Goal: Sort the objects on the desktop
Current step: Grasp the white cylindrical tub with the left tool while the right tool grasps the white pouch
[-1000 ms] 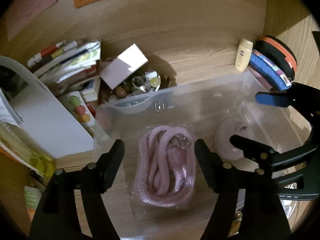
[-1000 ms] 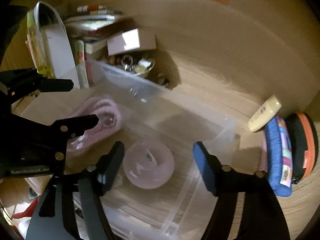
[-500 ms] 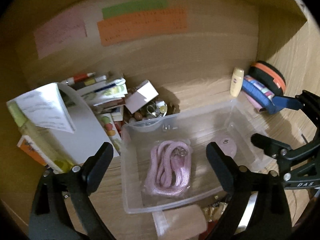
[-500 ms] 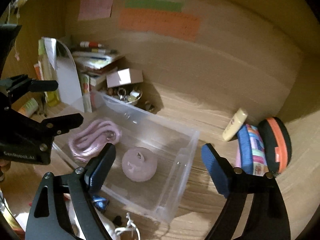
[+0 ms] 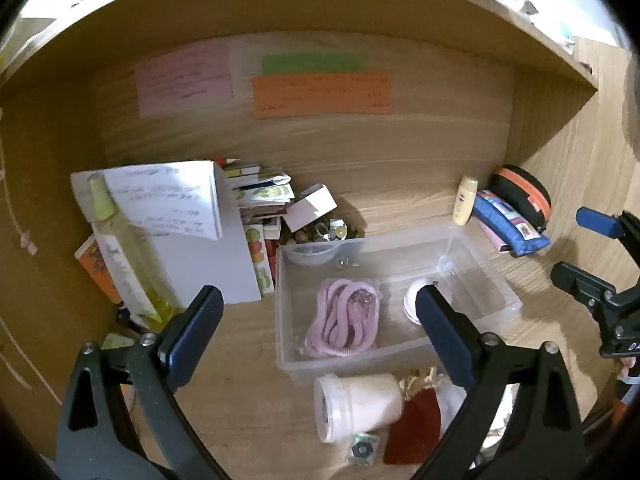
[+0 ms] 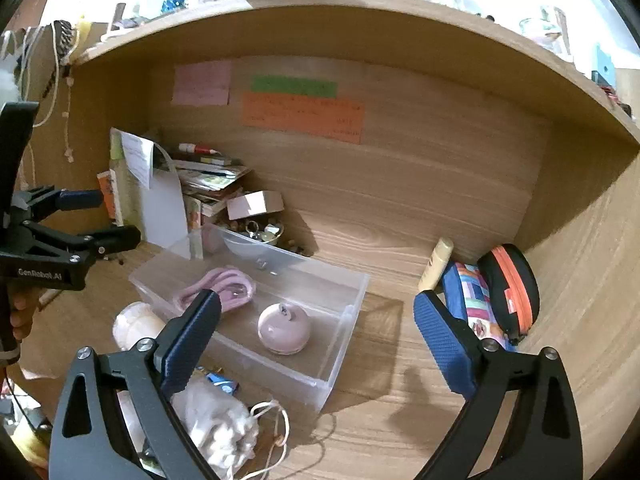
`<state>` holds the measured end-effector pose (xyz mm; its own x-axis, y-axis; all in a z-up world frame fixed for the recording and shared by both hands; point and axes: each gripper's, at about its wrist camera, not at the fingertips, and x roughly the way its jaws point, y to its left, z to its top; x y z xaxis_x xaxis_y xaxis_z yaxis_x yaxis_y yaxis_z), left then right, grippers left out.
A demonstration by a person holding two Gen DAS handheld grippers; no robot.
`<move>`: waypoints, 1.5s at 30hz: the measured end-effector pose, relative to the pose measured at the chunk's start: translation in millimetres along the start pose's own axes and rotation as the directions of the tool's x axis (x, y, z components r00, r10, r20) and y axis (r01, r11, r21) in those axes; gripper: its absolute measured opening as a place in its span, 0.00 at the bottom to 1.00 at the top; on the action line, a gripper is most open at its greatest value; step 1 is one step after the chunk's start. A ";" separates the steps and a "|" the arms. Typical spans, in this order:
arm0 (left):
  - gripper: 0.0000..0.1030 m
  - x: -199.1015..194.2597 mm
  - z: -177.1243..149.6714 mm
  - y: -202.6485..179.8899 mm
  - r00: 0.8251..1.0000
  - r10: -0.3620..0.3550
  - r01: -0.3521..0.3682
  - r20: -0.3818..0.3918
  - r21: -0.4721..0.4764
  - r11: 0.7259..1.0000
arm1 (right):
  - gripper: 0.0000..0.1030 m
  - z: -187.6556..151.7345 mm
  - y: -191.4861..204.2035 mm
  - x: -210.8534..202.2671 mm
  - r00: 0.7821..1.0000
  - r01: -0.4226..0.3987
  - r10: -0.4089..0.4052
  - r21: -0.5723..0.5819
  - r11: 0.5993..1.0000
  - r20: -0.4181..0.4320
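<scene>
A clear plastic bin [image 5: 480,320] [image 6: 344,320] sits on the wooden desk. Inside it lie a coiled pink rope in a bag [image 5: 344,322] [image 6: 220,286] and a round pink object [image 6: 283,328] [image 5: 412,300]. My left gripper [image 5: 316,320] is open and empty, above and in front of the bin. My right gripper [image 6: 316,332] is open and empty, to the bin's right front. In front of the bin lie a white jar on its side [image 5: 352,404] [image 6: 134,326], a red pouch [image 5: 416,428] and a white drawstring pouch [image 6: 220,424].
At the back left stand a white folder [image 5: 200,256], books and a small box [image 5: 310,206] over a bowl of trinkets [image 6: 256,236]. At the right lie a cream tube [image 6: 436,262], a blue pencil case [image 6: 472,300] and a black-and-orange case [image 6: 510,284]. Sticky notes hang on the back panel.
Both grippers have pulled back and up out of the bin. The rope and the round pink object stay inside it. Items in front of the bin came into view.
</scene>
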<state>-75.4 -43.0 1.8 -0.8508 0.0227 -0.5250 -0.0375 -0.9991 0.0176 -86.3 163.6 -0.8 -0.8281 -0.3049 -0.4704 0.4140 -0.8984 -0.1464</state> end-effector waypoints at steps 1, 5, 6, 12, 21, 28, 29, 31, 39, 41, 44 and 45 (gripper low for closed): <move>0.95 -2.6 -2.2 0.3 1.000 0.002 -0.002 0.002 -0.004 1.000 | 0.94 -1.9 0.6 -3.2 1.000 -0.002 0.002 0.004 1.000 0.003; 0.96 -12.6 -15.2 5.4 1.000 0.008 -0.008 0.011 -0.018 1.000 | 0.94 -10.0 2.2 -10.5 1.000 -0.023 0.022 0.018 1.000 0.006; 0.96 -12.8 -18.3 6.3 1.000 0.005 -0.004 0.008 -0.022 1.000 | 0.94 -12.2 2.7 -11.4 1.000 -0.028 0.028 0.021 0.999 0.005; 0.97 -6.6 -38.9 11.1 0.999 -0.006 0.004 -0.036 -0.053 0.999 | 0.94 -28.1 7.8 -10.0 0.999 -0.048 0.049 0.028 0.998 -0.021; 0.97 14.0 -71.6 12.4 0.990 -0.037 0.027 -0.134 -0.076 0.997 | 0.94 -57.7 1.1 3.0 0.991 -0.082 0.092 0.101 0.991 -0.100; 0.97 29.4 -89.4 3.1 0.978 -0.067 0.055 -0.197 -0.067 0.996 | 0.94 -74.2 4.3 18.8 0.976 -0.150 0.170 0.143 0.978 -0.139; 0.97 33.7 -91.4 1.1 0.975 -0.072 0.059 -0.210 -0.067 0.996 | 0.94 -76.0 6.9 21.7 0.973 -0.158 0.178 0.138 0.978 -0.144; 0.97 39.2 -92.7 -1.2 0.971 -0.079 0.066 -0.225 -0.068 0.996 | 0.93 -78.8 12.3 26.9 0.969 -0.174 0.192 0.126 0.977 -0.156; 0.97 60.0 -91.1 -12.9 0.958 -0.113 0.099 -0.265 -0.063 0.993 | 0.84 -87.3 27.1 41.0 0.940 -0.256 0.271 0.096 0.962 -0.208; 0.97 64.5 -90.4 -14.9 0.956 -0.117 0.103 -0.270 -0.065 0.993 | 0.82 -89.0 28.0 45.1 0.927 -0.283 0.299 0.102 0.954 -0.228; 0.97 71.2 -89.7 -15.1 0.951 -0.127 0.111 -0.281 -0.073 0.991 | 0.77 -91.3 29.0 53.0 0.913 -0.302 0.319 0.106 0.948 -0.255; 0.97 74.0 -89.6 -14.9 0.950 -0.130 0.112 -0.286 -0.076 0.991 | 0.77 -92.8 29.8 56.9 0.906 -0.309 0.326 0.106 0.945 -0.271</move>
<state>-90.9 -29.5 -113.5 -0.6532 0.1411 -0.7439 -0.0929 -0.9900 -0.1062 -86.0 148.8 -112.7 -0.5127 -0.4836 -0.7094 0.6066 -0.7888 0.0993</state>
